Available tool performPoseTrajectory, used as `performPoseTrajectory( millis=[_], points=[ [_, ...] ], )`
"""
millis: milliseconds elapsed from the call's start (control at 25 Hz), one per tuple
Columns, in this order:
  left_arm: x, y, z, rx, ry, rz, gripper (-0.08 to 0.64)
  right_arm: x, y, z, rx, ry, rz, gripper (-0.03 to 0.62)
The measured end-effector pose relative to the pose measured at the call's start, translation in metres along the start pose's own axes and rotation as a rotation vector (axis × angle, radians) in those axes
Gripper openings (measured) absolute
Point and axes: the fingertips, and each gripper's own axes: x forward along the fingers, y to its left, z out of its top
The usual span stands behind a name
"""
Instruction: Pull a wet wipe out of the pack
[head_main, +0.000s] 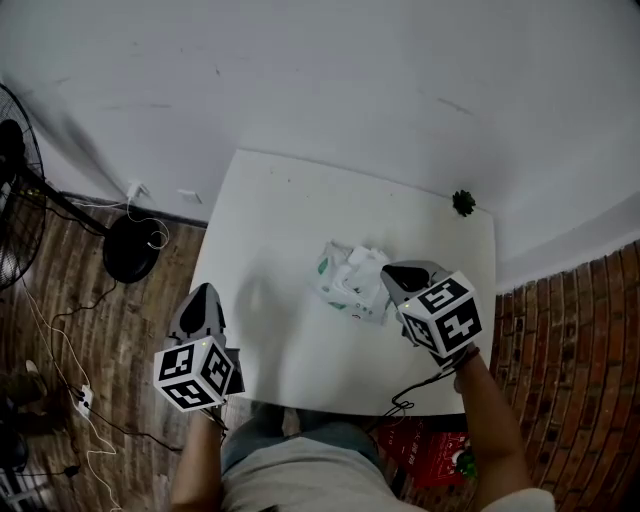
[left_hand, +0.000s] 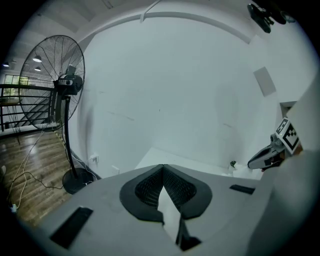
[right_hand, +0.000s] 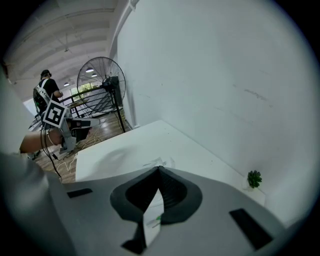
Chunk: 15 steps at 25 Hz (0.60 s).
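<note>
The wet wipe pack (head_main: 343, 286), white with green print, lies right of centre on the white table (head_main: 275, 215). A crumpled white wipe (head_main: 365, 262) sticks up out of its top. My right gripper (head_main: 386, 272) is at the wipe's right side, its jaws closed; in the right gripper view a thin edge of wipe (right_hand: 161, 162) shows just past the closed tips (right_hand: 159, 168). My left gripper (head_main: 203, 288) hovers over the table's left edge, well away from the pack, jaws shut (left_hand: 163, 165) with nothing in them.
A small green plant (head_main: 463, 202) stands at the table's far right corner, also in the right gripper view (right_hand: 254, 178). A standing fan (left_hand: 50, 80) and its round base (head_main: 130, 248) are on the wooden floor to the left, with cables. A white wall backs the table.
</note>
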Motion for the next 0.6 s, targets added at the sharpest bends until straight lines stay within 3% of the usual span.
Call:
performPoseTrajectory(
  millis=[600],
  points=[
    [-0.001, -0.014, 0.024, 0.019, -0.048, -0.061, 0.000, -0.028, -0.002, 0.023, 0.020, -0.077, -0.067, 0.000]
  ],
)
